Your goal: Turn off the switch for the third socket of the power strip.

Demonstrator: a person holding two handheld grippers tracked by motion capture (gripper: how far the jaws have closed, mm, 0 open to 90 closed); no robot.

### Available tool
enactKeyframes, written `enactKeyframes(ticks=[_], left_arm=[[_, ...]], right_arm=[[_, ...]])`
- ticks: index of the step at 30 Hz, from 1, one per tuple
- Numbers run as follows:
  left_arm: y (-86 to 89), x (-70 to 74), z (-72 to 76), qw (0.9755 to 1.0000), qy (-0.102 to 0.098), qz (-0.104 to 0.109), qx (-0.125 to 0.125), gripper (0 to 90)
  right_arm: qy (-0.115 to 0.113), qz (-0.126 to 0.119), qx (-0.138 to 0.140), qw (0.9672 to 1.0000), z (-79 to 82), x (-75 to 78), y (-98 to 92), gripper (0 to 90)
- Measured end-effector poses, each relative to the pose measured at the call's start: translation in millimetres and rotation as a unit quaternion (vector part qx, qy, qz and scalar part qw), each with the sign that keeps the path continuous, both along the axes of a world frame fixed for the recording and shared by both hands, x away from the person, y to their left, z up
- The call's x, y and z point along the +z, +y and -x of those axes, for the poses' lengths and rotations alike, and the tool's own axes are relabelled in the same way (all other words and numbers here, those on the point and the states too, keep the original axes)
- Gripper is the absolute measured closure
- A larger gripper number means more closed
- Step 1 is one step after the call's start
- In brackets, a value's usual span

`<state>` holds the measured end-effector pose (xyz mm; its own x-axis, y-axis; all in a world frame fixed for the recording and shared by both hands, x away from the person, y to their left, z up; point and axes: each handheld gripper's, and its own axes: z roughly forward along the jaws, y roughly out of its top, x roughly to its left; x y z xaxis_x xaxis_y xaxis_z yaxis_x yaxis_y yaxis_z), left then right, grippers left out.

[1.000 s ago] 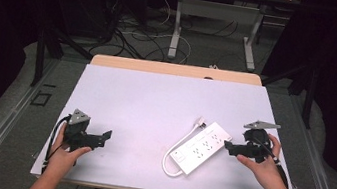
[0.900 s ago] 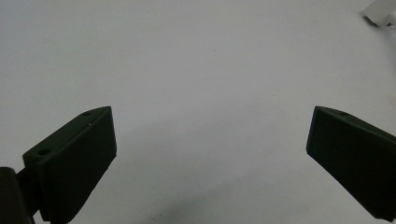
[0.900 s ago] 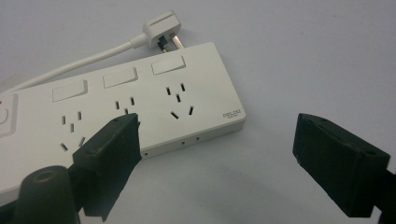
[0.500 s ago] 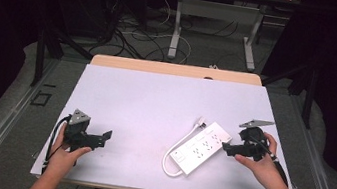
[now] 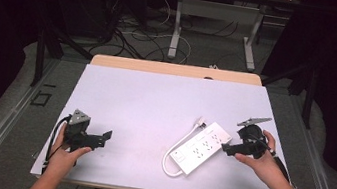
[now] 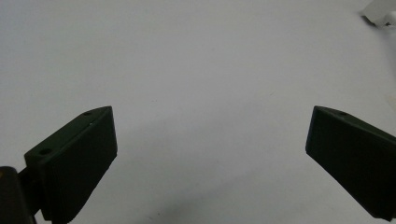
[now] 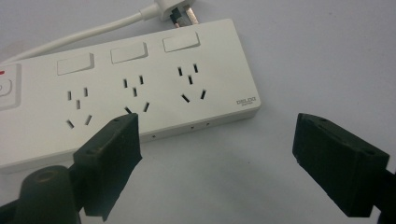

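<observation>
A white power strip lies diagonally on the white table, right of centre, with its cable looped along its left side. In the right gripper view the power strip shows three sockets with switches, and its plug rests at the far edge. My right gripper is open just right of the strip, its jaws pointing at it; nothing sits between the jaws of the right gripper. My left gripper is open at the front left, over bare table, and the left gripper holds nothing.
A wooden strip runs along the table's far edge. Beyond it, desk legs and loose cables lie on the floor. A white corner of something peeks in at the top right of the left gripper view.
My right gripper has edged slightly left toward the power strip. The left gripper and the strip have stayed put.
</observation>
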<state>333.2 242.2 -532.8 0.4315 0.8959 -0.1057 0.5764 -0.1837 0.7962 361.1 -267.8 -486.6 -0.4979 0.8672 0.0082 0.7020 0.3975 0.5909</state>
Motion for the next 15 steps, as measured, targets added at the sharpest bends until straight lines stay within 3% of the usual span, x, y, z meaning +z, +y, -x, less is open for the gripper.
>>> enactKeyframes(ticks=[15], left_arm=[[-0.1,-0.1,0.0,1.0,0.0,0.0,-0.001,1.9]], right_arm=[[0.032,-0.01,0.01,0.9994,-7.9,5.6,4.0,17.7]])
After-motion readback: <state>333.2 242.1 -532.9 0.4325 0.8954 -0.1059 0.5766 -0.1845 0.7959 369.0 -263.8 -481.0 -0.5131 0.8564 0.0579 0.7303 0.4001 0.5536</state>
